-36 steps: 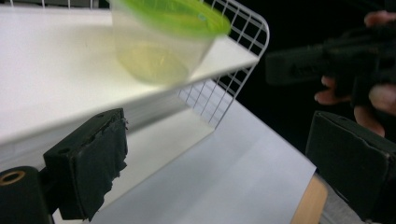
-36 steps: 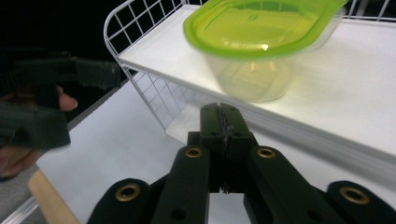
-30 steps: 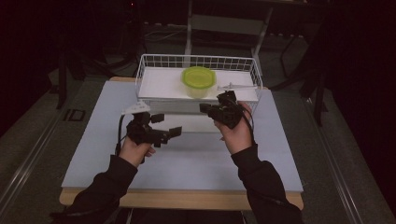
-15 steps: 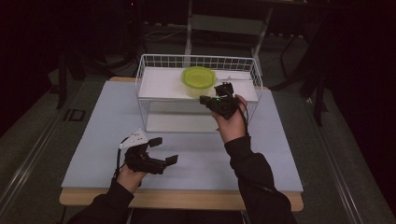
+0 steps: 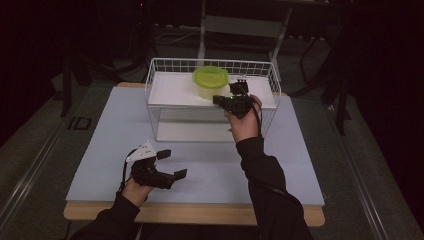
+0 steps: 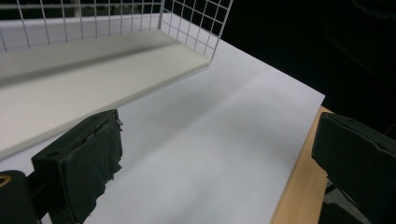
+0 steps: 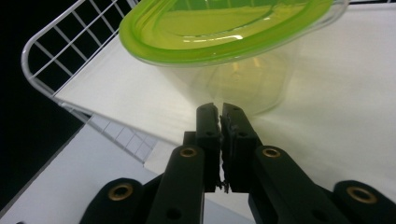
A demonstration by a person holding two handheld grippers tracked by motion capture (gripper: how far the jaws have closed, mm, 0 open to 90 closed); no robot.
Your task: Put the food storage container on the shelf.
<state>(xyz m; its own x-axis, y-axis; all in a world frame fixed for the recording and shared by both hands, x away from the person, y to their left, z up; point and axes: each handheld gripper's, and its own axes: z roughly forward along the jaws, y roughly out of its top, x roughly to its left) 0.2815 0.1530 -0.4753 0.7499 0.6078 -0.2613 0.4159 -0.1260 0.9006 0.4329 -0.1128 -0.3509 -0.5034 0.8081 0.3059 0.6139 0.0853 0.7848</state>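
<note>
Right gripper [image 7: 221, 114]: jaws pressed together, nothing between them, tips sitting just short of the clear container [image 7: 243, 81] with the green lid [image 7: 224, 28]. The right gripper view is showing that small gap between tips and container wall; the high view is showing the right gripper [image 5: 235, 100] at the near right of the container [image 5: 210, 82] but not whether they touch.

Left gripper [image 6: 210, 154]: jaws standing wide apart over bare mat, holding nothing. The left gripper view is showing the near right corner of the wire basket [image 6: 187, 28] and the white board [image 6: 93, 79] under it; the high view is placing the left gripper [image 5: 167, 165] near the front left of the table, well apart from the basket [image 5: 155, 85].

Container is sitting on the upper white shelf [image 5: 170, 90] inside the basket, far centre.

Versus half a second ago: the right gripper is sitting a little farther in and closer to the container; the left gripper is staying about where it was, low at near left. A full second ago it was up by the basket front.

Surface: pale blue mat [image 5: 100, 145] covering a wooden table [image 5: 200, 212]. Room around is dark; grey floor, dark stands behind.
</note>
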